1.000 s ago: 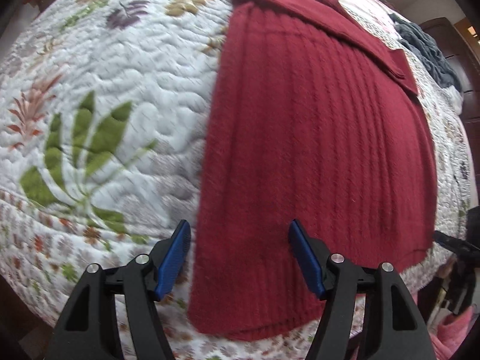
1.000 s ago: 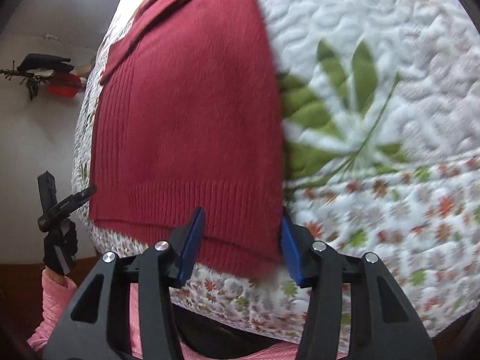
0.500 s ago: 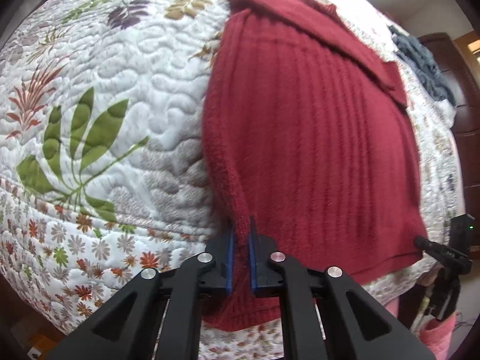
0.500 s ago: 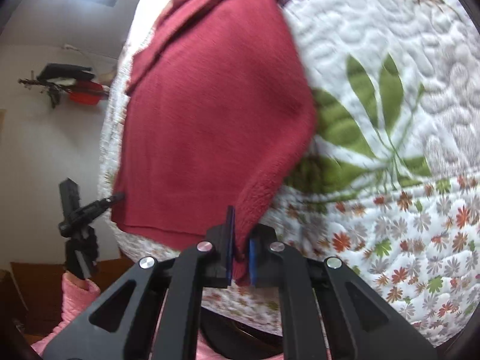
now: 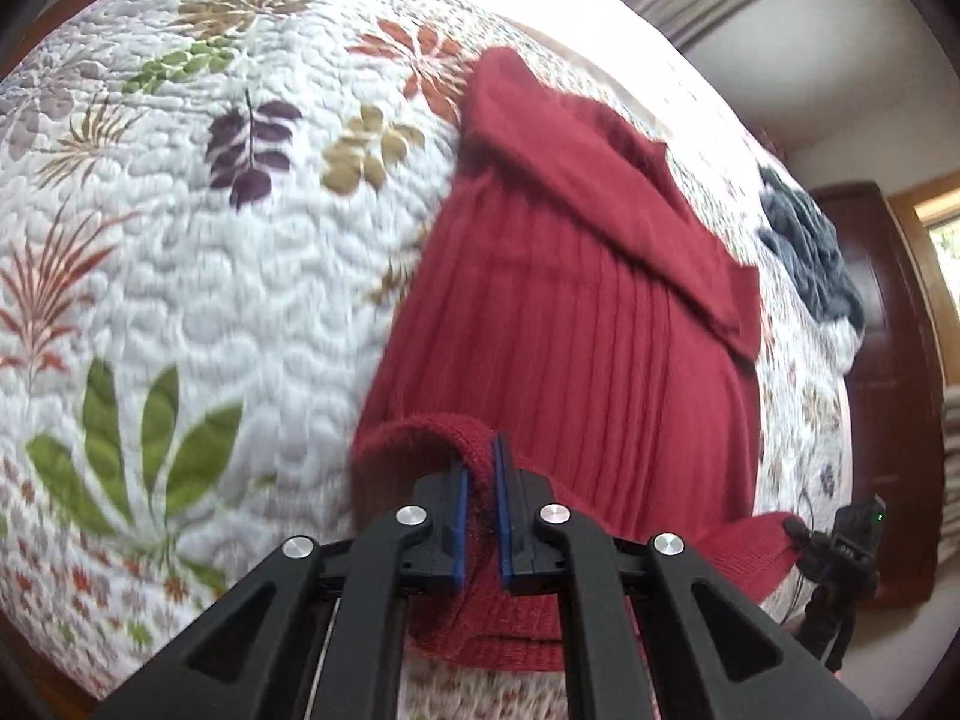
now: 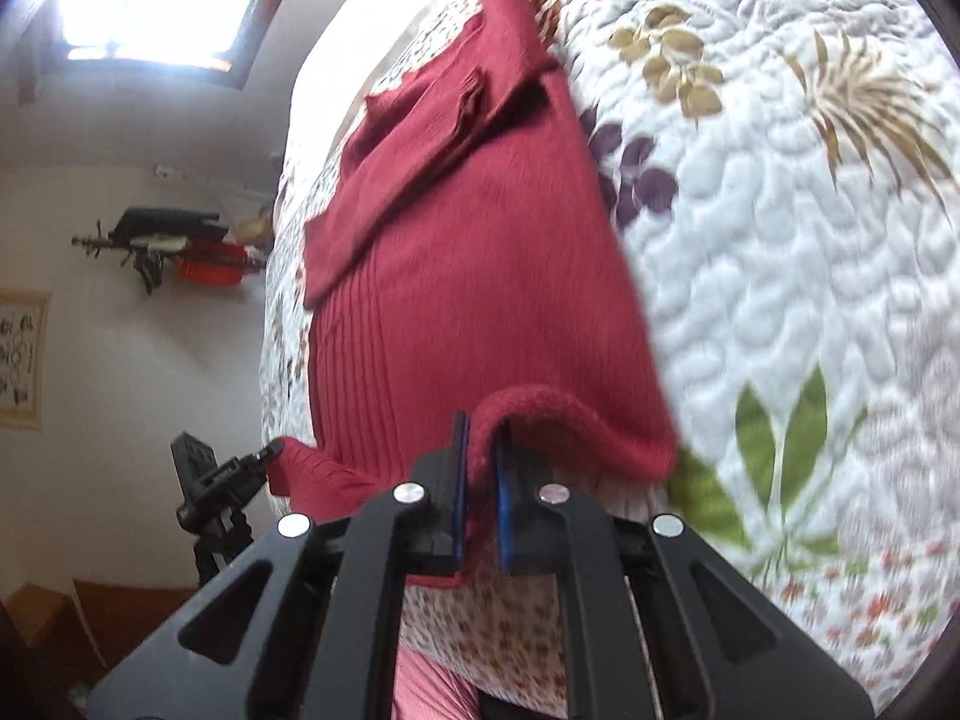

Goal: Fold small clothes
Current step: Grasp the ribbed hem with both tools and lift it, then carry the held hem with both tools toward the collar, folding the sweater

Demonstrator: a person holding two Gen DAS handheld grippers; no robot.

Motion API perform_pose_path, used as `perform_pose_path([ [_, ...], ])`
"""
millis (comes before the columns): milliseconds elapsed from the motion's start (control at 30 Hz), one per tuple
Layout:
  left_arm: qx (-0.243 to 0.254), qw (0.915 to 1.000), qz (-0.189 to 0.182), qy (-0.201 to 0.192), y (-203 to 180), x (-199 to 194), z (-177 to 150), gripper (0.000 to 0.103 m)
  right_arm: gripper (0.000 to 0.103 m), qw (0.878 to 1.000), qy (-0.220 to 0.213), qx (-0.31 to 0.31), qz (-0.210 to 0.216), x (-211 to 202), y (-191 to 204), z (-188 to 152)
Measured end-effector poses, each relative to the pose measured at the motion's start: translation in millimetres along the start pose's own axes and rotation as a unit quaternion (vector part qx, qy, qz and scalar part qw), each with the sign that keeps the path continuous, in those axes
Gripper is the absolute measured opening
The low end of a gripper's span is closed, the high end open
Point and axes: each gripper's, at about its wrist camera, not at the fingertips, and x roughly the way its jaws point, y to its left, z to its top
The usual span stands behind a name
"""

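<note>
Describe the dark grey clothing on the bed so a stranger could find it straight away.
Start at the leaf-print quilt and the red sweater spread across it. Beyond the sweater's folded sleeve, near the far edge, lies a crumpled grey garment, the only dark, unfolded heap there.

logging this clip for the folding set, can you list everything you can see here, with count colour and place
sweater: one, dark red, flat on the bed with a sleeve folded across its far end, near hem lifted at both corners
quilt: one, white with green, purple, tan and rust leaf prints, covering the bed
grey clothes: one heap, dark grey, far right part of the bed in the left view
wardrobe: one, dark brown wood, beyond the bed's right side
wall rack: one, black with something red on it, on the white wall
picture: one, pale frame, on that wall
pink sleeve: one, pink, below the bed edge
left claw: black with blue pads, shut on the sweater's hem
right claw: black with blue pads, shut on the hem
</note>
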Motion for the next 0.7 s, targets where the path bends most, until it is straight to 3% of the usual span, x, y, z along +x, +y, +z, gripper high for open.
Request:
perform_pose_path([
  [267,-0.051,0.9987,0.003,0.003,11.5,34.4,51.1,0.008,0.006,0.999,0.007,0.033,-0.026,21.4,-12.8,54.3],
  [400,-0.089,0.9958,-0.011,0.021,23.7,45.8,57.6,0.012,0.01,0.998,0.015,0.047,-0.037,31.3,-18.8,66.2],
  [467,-0.114,0.9924,-0.036,0.027,31.7,44.9,60.0,0.012,0.012,0.997,0.017,0.058,-0.039,30.4,-23.7,68.5],
  [567,-0.134,0.989,-0.06,0.016,39.6,31.6,60.8,0.019,0.021,0.997,0.009,0.069,-0.037,20.2,-28.8,66.7],
  [633,-0.128,0.9905,-0.049,-0.006,41.4,16.7,60.8,0.023,0.048,0.996,-0.007,0.074,-0.048,8.3,-30.0,64.7],
  [700,-0.115,0.9926,-0.036,-0.014,40.3,5.2,59.1,0.023,0.048,0.996,-0.026,0.071,-0.05,-6.7,-29.5,61.6],
])
